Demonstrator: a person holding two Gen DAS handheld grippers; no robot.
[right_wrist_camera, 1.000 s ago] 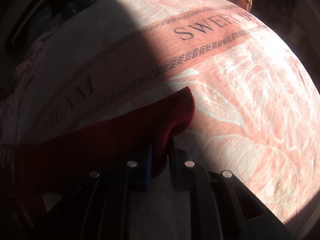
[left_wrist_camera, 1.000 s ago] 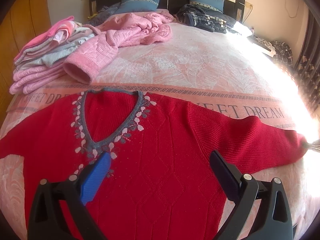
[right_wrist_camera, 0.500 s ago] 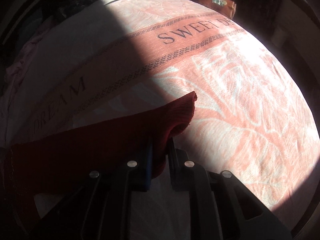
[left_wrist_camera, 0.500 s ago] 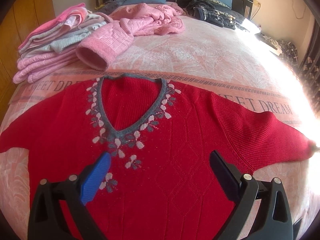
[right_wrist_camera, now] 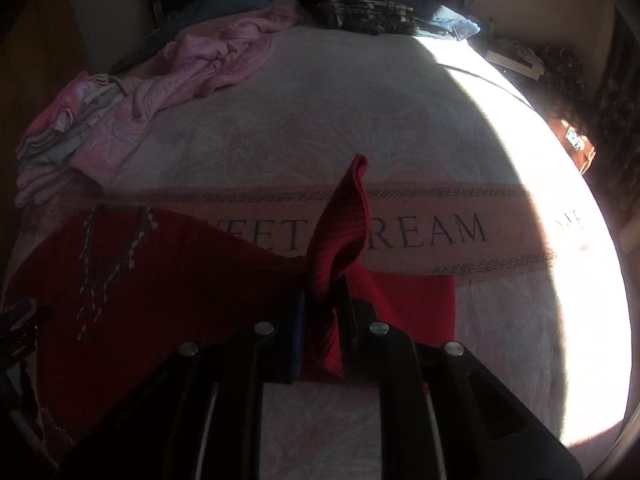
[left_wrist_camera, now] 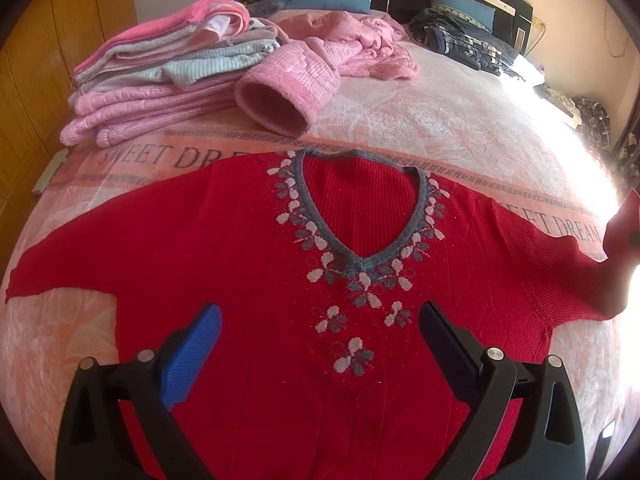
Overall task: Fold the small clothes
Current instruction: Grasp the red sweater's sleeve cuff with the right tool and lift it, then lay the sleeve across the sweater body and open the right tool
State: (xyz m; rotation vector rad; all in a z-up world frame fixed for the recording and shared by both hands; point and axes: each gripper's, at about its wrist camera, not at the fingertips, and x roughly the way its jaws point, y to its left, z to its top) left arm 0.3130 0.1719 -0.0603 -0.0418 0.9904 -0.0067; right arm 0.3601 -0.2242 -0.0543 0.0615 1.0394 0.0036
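While the red sweater (left_wrist_camera: 248, 264) lies face-up and spread flat on the bedspread (left_wrist_camera: 460, 128), the right gripper (right_wrist_camera: 322, 320) pinches its sleeve cuff (right_wrist_camera: 344, 216) and lifts it upright, presumably to fold it inward over the body; the left gripper (left_wrist_camera: 320, 344) hangs wide apart above the chest, holding nothing, seemingly ready to pin the cloth; a folded pile (left_wrist_camera: 160, 72) sits well beyond.

You have a red knitted V-neck sweater (left_wrist_camera: 248, 264) spread front-up and flat across the bed. Its grey neckband is edged with grey-and-white flower motifs that trail down the chest. One sleeve lies stretched out flat; the other sleeve's ribbed cuff (right_wrist_camera: 344, 216) is raised off the bedding, standing nearly upright and folded lengthwise.
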